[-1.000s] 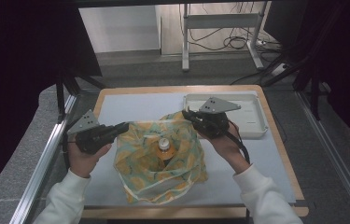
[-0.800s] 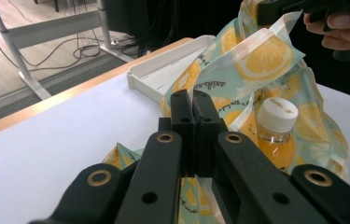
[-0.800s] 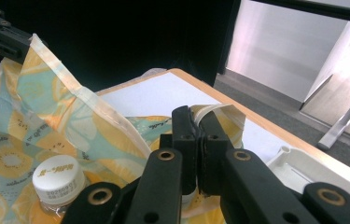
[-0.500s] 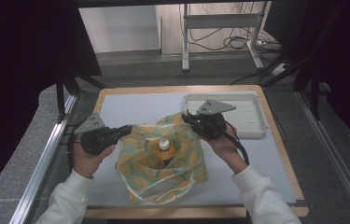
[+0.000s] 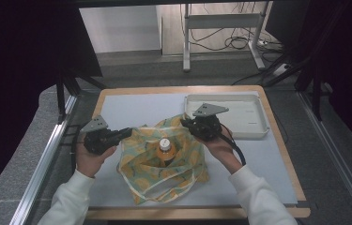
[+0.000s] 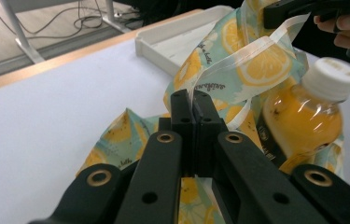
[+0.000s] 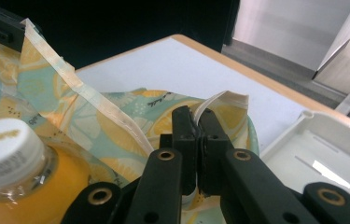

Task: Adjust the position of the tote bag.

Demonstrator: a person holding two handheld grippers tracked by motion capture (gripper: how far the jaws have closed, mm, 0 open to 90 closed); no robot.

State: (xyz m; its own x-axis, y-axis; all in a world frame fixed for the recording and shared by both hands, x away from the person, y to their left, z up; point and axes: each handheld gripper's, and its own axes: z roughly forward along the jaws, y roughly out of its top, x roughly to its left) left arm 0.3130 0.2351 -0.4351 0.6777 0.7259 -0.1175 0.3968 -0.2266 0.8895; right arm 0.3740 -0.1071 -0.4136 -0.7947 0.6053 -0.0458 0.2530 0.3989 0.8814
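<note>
Lemon-printed fabric is what I have pinched on both sides: the bag (image 5: 164,164) sits in the middle of the table (image 5: 131,105), its mouth pulled open between my two tools. My left gripper (image 5: 127,132) comes in low from the left, lying nearly level and aimed toward the centre, with my left hand (image 5: 89,157) wrapped under its body. My right gripper (image 5: 186,123) reaches in from the right at about the same height, my right hand (image 5: 220,145) cupped beneath it and the cable looping off the wrist.

From above I cannot see the jaw tips meet the cloth. The left gripper view settles it: the jaws stand pressed together on the bag's white hem (image 6: 238,58), which runs taut up to the other tool. The right gripper view shows the same, jaws clamped on a fold of the hem (image 7: 210,100).

Inside stands the bottle (image 5: 164,152) of orange drink, white cap (image 6: 333,77) on top. Its long axis is roughly upright, leaning a little, cap toward the bag's opening. Close up I can read the liquid level near the neck; from above I see mostly cap and shoulders. Just behind the bag, at the table's far right, lies a white tray (image 5: 253,117).
</note>
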